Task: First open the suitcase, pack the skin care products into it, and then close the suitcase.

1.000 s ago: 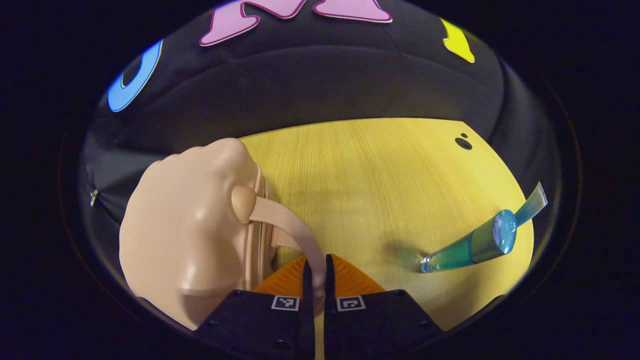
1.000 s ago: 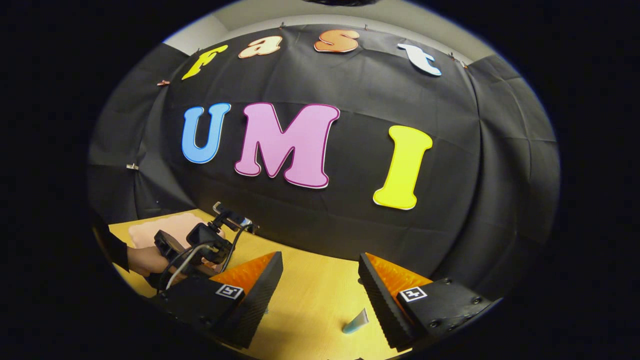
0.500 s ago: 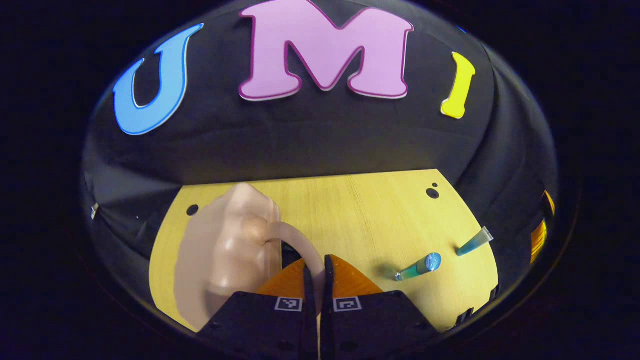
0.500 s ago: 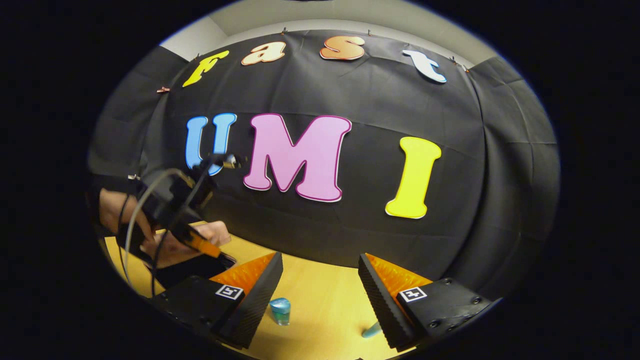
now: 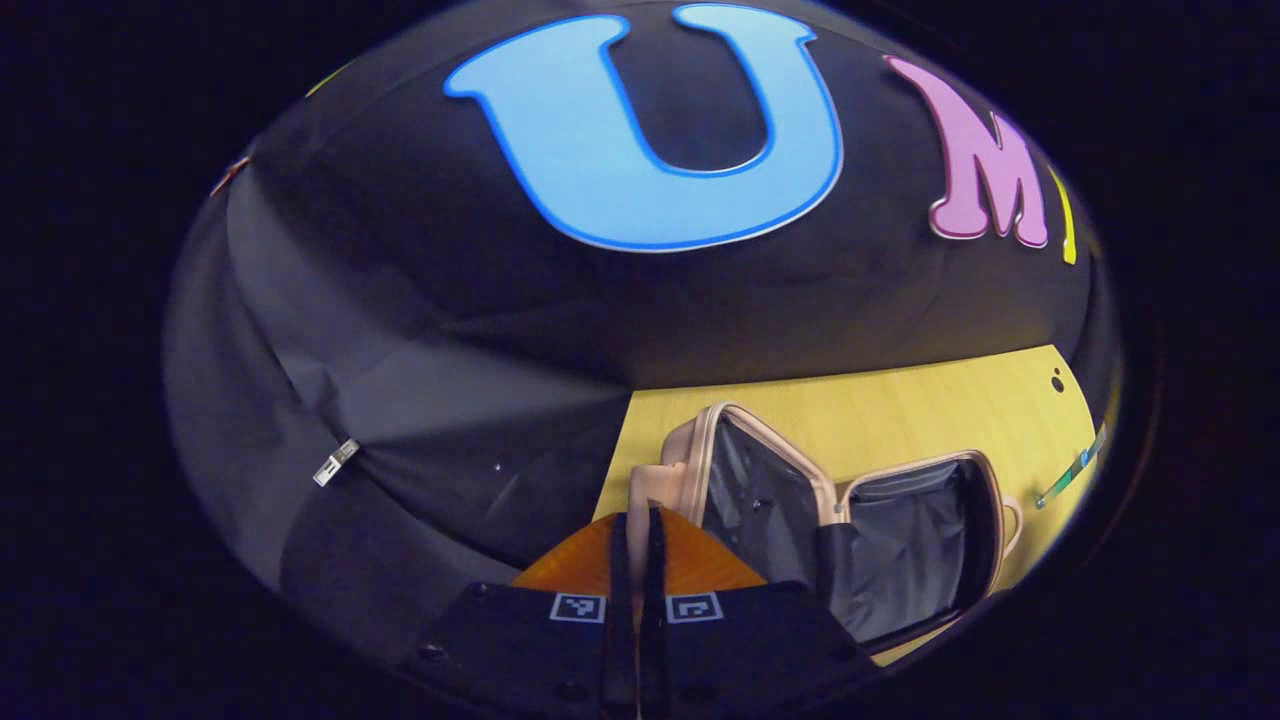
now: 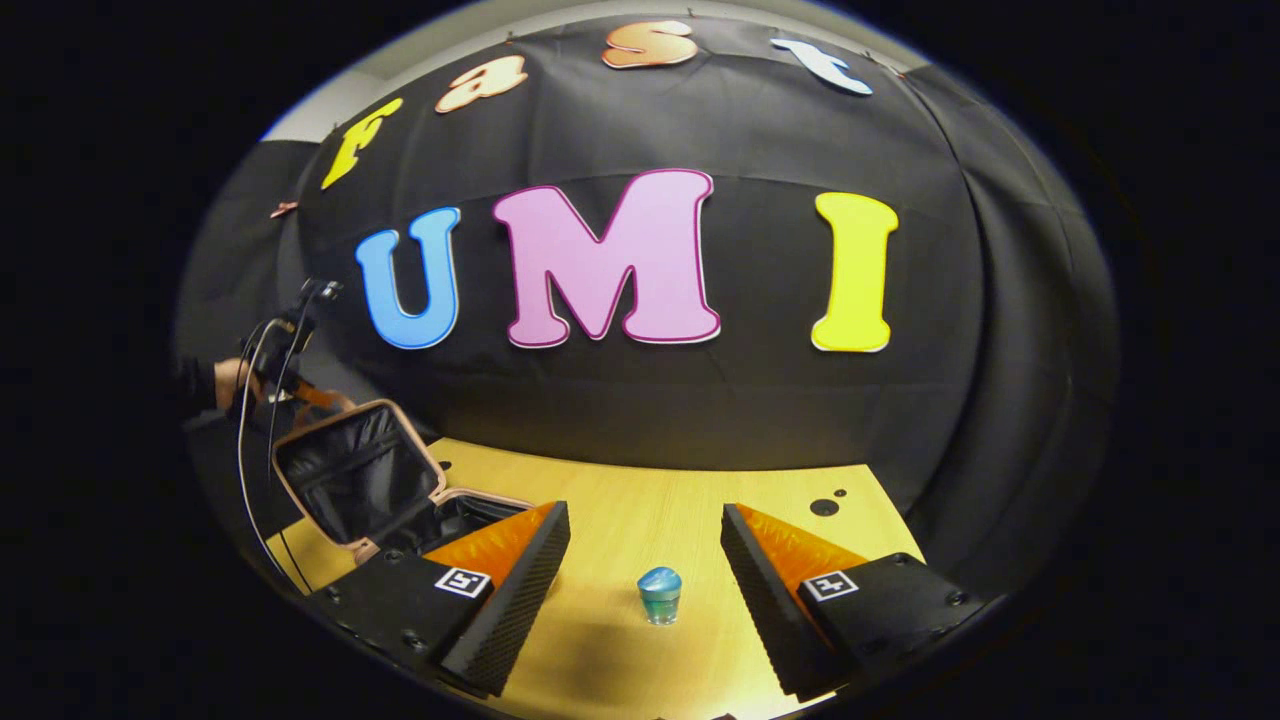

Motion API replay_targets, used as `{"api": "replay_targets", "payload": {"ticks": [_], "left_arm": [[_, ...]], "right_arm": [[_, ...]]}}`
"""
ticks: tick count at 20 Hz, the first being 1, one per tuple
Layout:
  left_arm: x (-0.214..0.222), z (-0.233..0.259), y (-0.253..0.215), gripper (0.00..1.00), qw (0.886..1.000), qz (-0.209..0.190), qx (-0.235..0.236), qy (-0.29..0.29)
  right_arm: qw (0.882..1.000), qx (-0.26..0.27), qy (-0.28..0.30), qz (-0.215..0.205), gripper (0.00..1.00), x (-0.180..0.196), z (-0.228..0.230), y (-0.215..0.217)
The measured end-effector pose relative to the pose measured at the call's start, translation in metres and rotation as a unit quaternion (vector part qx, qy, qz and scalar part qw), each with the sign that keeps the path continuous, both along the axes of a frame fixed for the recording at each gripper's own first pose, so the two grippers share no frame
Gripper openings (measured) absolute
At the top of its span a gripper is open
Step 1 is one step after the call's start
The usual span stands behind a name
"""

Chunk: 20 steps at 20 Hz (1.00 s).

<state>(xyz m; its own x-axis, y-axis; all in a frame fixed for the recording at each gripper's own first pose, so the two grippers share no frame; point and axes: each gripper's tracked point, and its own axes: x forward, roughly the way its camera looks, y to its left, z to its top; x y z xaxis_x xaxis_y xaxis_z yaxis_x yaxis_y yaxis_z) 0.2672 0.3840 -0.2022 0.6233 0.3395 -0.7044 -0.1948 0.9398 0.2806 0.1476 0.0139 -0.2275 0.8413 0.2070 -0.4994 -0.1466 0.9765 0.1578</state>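
The beige suitcase [image 5: 690, 450] lies open on the yellow table [image 5: 900, 410], its dark lined halves spread apart. My left gripper [image 5: 638, 522] is shut on the suitcase handle [image 5: 637, 490], holding the lid up. In the right gripper view the suitcase [image 6: 355, 480] stands at the left with its lid raised, and the left gripper [image 6: 300, 392] and a hand [image 6: 228, 380] are at its top edge. My right gripper [image 6: 640, 560] is open above the table. A small blue-capped bottle [image 6: 659, 594] stands upright between its fingers [image 6: 505, 575], apart from both. A teal tube [image 5: 1068, 476] lies at the table's right edge.
The black cloth wall rises straight behind the table [image 6: 620, 500]. Two small dark holes [image 6: 824, 506] mark the tabletop's back right. A cable [image 6: 245, 470] hangs from the left gripper beside the suitcase.
The left gripper has pulled the handle up and back, swinging the suitcase lid open. The right gripper has shifted so the blue bottle now stands centred between its fingers.
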Motion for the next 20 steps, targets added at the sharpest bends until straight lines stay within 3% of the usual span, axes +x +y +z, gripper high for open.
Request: {"api": "replay_targets", "payload": {"ticks": [3, 7, 11, 13, 16, 18, 20], "left_arm": [[-0.012, -0.095, 0.066, 0.08, 0.999, 0.014, -0.045, 0.013], [-0.020, -0.151, 0.080, 0.07, 0.998, 0.013, -0.050, 0.042], [-0.031, -0.170, 0.093, 0.08, 0.997, 0.041, -0.048, 0.042], [-0.027, -0.144, 0.111, 0.18, 0.998, 0.056, 0.007, 0.018], [-0.021, -0.065, 0.111, 0.42, 0.995, 0.051, 0.070, -0.041], [-0.015, -0.011, 0.076, 0.69, 0.991, 0.020, 0.078, -0.104], [-0.011, 0.043, 0.022, 0.86, 0.983, -0.009, 0.076, -0.167]], "right_arm": [[0.997, -0.054, -0.025, -0.046, 0.96, 0.004, 0.014, -0.013], [0.995, -0.060, -0.032, -0.077, 0.96, 0.002, 0.024, -0.019], [0.992, -0.095, -0.049, -0.074, 0.96, -0.010, 0.025, -0.025], [0.992, -0.092, -0.048, -0.074, 0.96, -0.014, 0.026, -0.025], [0.991, -0.097, -0.064, -0.072, 0.96, -0.013, 0.033, -0.032], [0.990, -0.091, -0.072, -0.075, 0.96, -0.011, 0.040, -0.039], [0.990, -0.086, -0.079, -0.083, 0.96, -0.008, 0.046, -0.051]]}}
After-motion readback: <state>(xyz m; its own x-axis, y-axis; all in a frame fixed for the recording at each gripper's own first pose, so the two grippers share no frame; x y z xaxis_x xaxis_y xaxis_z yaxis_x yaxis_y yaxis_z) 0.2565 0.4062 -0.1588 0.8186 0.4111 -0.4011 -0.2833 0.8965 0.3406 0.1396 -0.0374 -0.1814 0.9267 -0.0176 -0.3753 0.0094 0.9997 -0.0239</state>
